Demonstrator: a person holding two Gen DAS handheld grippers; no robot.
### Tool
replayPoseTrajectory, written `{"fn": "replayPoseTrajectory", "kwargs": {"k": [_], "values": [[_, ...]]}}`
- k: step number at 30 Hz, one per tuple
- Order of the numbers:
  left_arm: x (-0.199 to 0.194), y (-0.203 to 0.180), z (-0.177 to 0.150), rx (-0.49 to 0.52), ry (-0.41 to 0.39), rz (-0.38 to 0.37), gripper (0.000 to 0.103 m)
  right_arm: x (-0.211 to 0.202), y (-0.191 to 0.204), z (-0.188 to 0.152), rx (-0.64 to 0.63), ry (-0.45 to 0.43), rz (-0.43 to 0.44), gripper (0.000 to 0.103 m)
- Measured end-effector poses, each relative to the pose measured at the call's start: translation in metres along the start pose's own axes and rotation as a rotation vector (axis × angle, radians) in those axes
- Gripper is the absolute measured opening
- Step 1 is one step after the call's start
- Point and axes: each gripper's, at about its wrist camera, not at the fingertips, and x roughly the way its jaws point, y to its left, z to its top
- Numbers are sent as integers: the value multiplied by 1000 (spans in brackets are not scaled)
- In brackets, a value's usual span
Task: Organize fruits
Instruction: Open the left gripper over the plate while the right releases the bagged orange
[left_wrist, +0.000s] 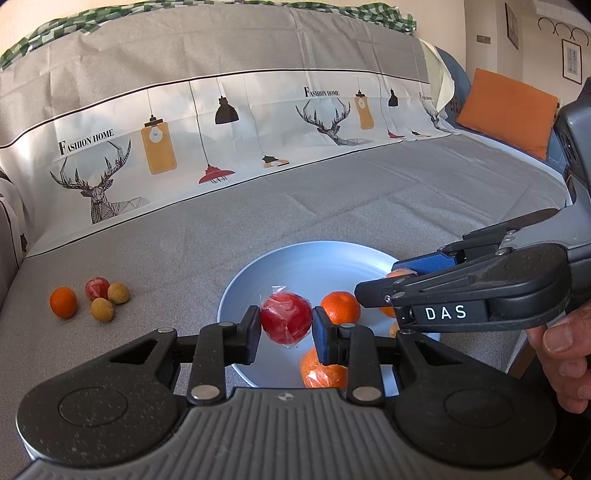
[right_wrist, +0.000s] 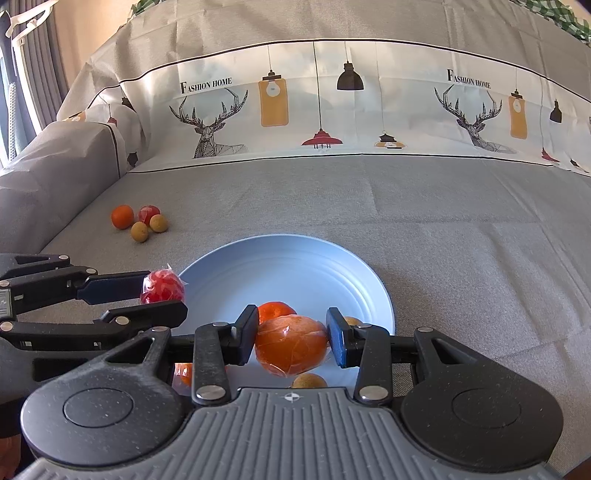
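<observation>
Over a pale blue plate (right_wrist: 354, 269) on a grey cloth-covered sofa (right_wrist: 461, 221), the left gripper (left_wrist: 287, 325) pinches a wrapped red fruit (left_wrist: 286, 317) and the right gripper (right_wrist: 291, 343) pinches a wrapped orange fruit (right_wrist: 291, 345); both look ready to be set down beside the oranges already on the plate. Next, each should lower and let go gently so nothing rolls. Four small fruits (right_wrist: 140, 220) wait well apart on the cloth, below a deer-and-lamp printed backrest (right_wrist: 332, 103), with an orange cushion (left_wrist: 508, 110) at the far end.
</observation>
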Motion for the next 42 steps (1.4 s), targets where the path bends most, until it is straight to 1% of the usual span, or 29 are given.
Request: {"fn": "replayPoseTrajectory", "kwargs": {"k": [21, 22, 23, 24, 25, 27, 31, 42], "values": [[-1, -1, 2, -1, 0, 2, 33, 0, 2, 0, -6, 0, 0, 42], [-1, 0, 2, -1, 3, 0, 33, 0, 2, 0, -6, 0, -1, 42], [-1, 0, 2, -2, 6, 0, 36, 0, 2, 0, -6, 2, 0, 42], [0, 1, 2, -4, 9, 1, 40, 1, 3, 0, -6, 4, -3, 42], [0, 1, 3, -7, 6, 5, 47, 1, 3, -1, -7, 7, -10, 42], [0, 3, 4, -15, 1, 9, 47, 2, 2, 0, 0, 10, -20, 43], [0, 5, 3, -27, -3, 19, 47, 2, -2, -1, 20, 7, -29, 50], [-4, 9, 4, -42, -22, 36, 47, 0, -5, 1, 30, -7, -37, 51]]}}
